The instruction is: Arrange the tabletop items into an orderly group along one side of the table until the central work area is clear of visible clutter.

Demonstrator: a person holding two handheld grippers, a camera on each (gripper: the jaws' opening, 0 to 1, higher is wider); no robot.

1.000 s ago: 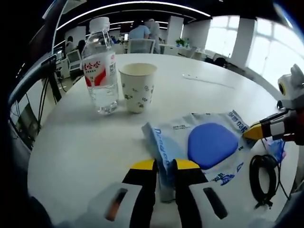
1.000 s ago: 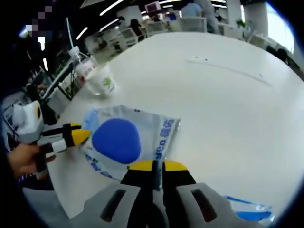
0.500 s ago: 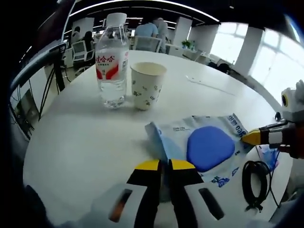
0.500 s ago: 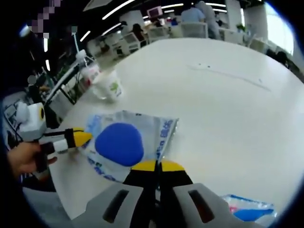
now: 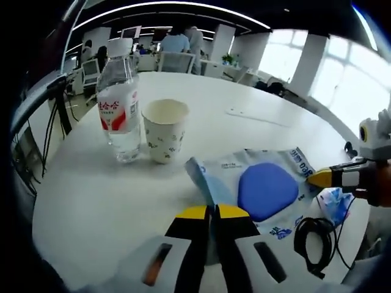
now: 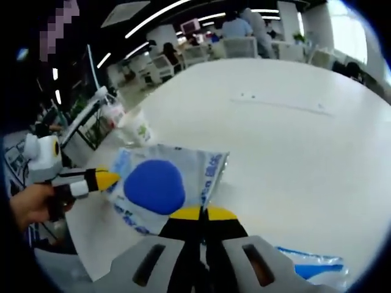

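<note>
White table [image 5: 91, 195] bore a pouch [image 5: 256, 183] pinched by left gripper [image 5: 211, 212] and right gripper [image 6: 199, 213]; moving together would keep it flat.

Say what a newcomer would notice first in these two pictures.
First, the clear packet with its bright blue pad, lying flat on the white table and pinched at opposite edges by the left tongs and right tongs. Next, the water bottle and paper cup, upright side by side beyond it.

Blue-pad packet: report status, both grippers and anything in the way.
Left gripper and right gripper both shut on packet, opposite edges. Packet flat on table. Water bottle and paper cup upright, close together; black cable beside packet.
</note>
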